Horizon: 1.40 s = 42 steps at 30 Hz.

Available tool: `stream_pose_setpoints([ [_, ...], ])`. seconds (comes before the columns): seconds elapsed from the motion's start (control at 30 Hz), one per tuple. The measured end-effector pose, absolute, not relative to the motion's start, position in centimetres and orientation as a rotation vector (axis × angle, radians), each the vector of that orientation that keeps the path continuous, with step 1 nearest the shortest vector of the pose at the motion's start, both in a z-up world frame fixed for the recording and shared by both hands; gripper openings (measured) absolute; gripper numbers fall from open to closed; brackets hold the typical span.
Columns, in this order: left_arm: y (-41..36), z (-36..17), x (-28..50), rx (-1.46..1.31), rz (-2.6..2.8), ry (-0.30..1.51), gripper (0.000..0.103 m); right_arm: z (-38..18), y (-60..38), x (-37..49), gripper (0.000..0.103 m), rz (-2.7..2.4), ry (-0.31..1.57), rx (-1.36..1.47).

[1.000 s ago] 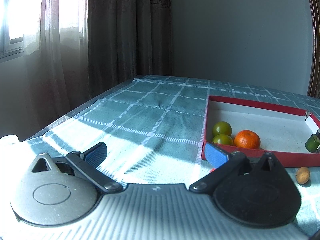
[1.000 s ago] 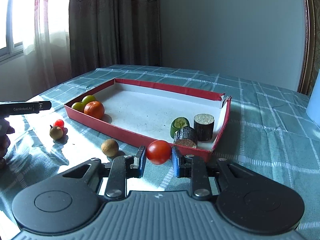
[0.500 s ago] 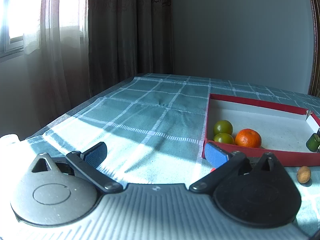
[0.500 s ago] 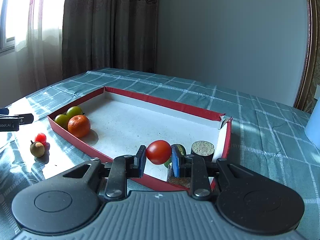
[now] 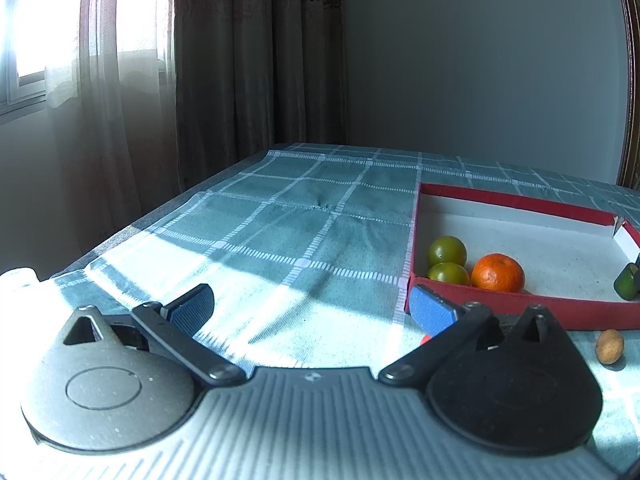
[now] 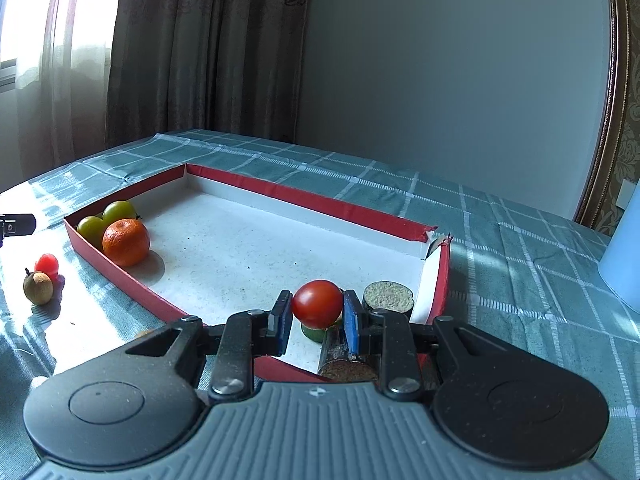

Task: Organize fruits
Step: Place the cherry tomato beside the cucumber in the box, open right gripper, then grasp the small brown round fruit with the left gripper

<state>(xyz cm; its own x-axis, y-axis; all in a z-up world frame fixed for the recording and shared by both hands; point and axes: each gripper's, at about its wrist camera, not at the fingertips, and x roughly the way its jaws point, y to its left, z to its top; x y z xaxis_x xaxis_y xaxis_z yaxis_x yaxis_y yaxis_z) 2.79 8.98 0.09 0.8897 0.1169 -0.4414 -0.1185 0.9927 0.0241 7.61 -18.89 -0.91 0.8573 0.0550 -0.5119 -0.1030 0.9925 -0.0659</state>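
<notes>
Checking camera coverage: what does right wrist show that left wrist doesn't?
Right wrist only: right claw shut on a red tomato, cut dark cylinders, a small red fruit.
Left wrist only: left claw open, a brown fruit by the box front.
Both: red box, orange, two green fruits.

We see daylight pouring in from the window point(image 5: 24, 40) at upper left, blown out to white behind the sheer curtain point(image 5: 120, 80), while the wall point(image 6: 440, 60) opposite sits dim and grey. Bright sun patches and long soft shadows stripe the tablecloth point(image 5: 280, 240), glaring white at the near left edge. Both fisheye views bend lines and darken toward the corners, yet focus stays fairly crisp.
</notes>
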Motion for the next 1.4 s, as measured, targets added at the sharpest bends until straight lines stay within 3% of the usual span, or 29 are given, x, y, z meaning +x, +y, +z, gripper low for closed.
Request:
stream_pose_setpoints([
  [0.97, 9.8, -0.1, 2.8, -0.057, 0.102, 0.474, 0.103, -1.0, -19.1, 6.6, 0.028, 0.095, 0.520, -0.121],
  [1.0, 9.8, -0.1, 2.8, -0.056, 0.103, 0.474, 0.103, -1.0, -19.1, 6.5, 0.031, 0.092, 0.518, -0.117],
  [1.07, 9.8, -0.1, 2.8, -0.057, 0.105, 0.476, 0.103, -0.9, -19.4, 6.2, 0.050, 0.083, 0.520, -0.102],
  [1.1, 9.8, -0.1, 2.9, -0.058, 0.105, 0.477, 0.103, -0.8, -19.5, 6.0, 0.069, 0.072, 0.514, -0.093],
  [1.13, 9.8, -0.1, 2.9, -0.058, 0.105, 0.477, 0.103, -0.7, -19.8, 5.6, 0.079, 0.061, 0.502, -0.082],
  [1.4, 9.9, -0.1, 2.8, -0.055, 0.111, 0.479, 0.103, -0.2, -21.6, 2.1, 0.079, 0.084, 0.493, 0.053],
])
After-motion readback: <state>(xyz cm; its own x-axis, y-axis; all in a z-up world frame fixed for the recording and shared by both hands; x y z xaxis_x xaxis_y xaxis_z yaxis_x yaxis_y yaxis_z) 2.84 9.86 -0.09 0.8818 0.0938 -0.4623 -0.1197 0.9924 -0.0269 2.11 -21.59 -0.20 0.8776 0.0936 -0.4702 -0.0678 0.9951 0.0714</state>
